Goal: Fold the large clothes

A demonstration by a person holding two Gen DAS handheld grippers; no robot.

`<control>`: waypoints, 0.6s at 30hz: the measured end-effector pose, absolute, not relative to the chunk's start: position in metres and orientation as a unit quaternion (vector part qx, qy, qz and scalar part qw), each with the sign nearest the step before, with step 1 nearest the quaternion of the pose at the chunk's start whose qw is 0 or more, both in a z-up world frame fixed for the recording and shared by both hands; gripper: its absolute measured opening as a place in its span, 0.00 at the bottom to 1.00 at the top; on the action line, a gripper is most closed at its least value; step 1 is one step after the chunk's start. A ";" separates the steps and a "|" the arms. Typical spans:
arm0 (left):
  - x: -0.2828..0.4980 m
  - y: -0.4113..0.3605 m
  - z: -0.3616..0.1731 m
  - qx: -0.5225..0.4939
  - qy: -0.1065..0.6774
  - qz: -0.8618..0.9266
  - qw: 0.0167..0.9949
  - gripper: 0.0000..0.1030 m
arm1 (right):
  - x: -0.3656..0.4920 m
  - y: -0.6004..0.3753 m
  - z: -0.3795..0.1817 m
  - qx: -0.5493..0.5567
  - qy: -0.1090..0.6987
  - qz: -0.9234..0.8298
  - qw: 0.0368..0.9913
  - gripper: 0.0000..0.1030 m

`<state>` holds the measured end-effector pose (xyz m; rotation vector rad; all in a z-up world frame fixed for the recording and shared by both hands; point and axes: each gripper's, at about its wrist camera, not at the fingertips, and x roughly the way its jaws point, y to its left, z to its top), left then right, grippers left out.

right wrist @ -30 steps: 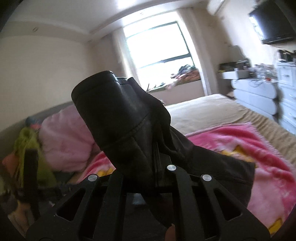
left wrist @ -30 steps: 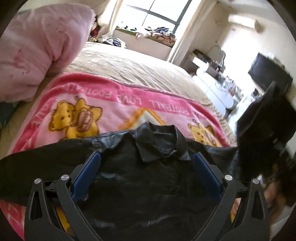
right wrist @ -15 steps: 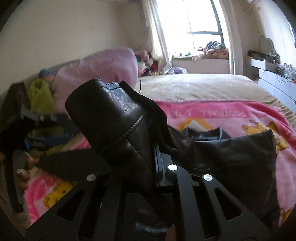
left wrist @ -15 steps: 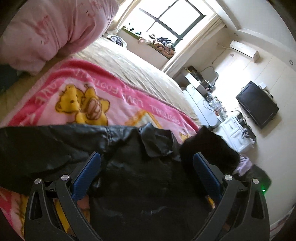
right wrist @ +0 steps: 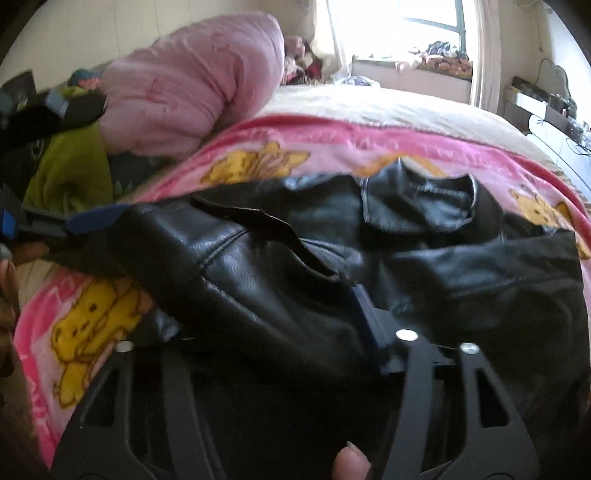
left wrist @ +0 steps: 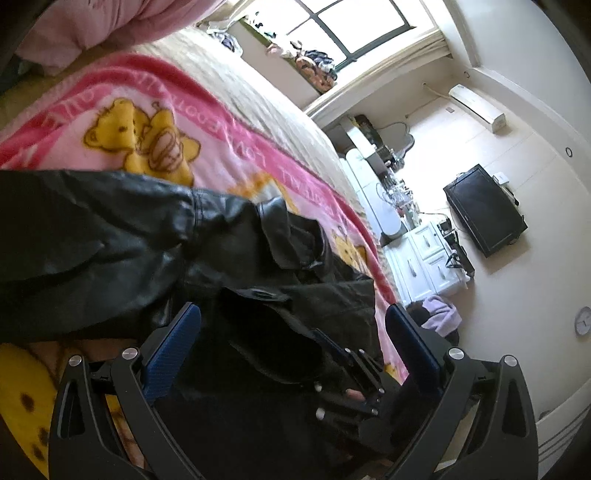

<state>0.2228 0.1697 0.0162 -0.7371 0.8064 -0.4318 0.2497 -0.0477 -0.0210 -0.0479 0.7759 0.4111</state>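
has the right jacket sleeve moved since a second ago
Yes. The sleeve has come down from in front of the window onto the jacket body; the right gripper has just been opening.

A glossy black leather jacket (right wrist: 332, 258) lies on a bright pink blanket (left wrist: 110, 122) printed with yellow teddy bears and pale lettering along a deeper pink border. Beyond it the bedspread (left wrist: 258, 92) is beige. At the far left sits a soft pink quilt (right wrist: 192, 85), with a lime-green cloth (right wrist: 70, 173) beside it. The left gripper (left wrist: 291, 332) is black with blue pads (left wrist: 173, 347). Over to the right, white drawers (left wrist: 424, 258), a black television (left wrist: 484, 210), cream walls.
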 end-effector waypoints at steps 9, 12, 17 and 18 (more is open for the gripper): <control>0.234 0.155 -0.030 -0.346 0.454 -0.196 0.797 0.96 | 0.211 -0.076 -0.021 0.019 0.403 0.251 0.880 0.86; 0.236 0.144 -0.048 -0.343 0.474 -0.187 0.789 0.96 | 0.202 -0.104 -0.016 0.030 0.400 0.233 0.886 0.86; 0.242 0.122 -0.061 -0.319 0.480 -0.172 0.799 0.71 | 0.208 -0.164 -0.012 0.075 0.394 0.172 0.900 0.86; 0.243 0.117 -0.059 -0.299 0.477 -0.165 0.810 0.32 | 0.211 -0.175 -0.012 0.084 0.396 0.159 0.901 0.85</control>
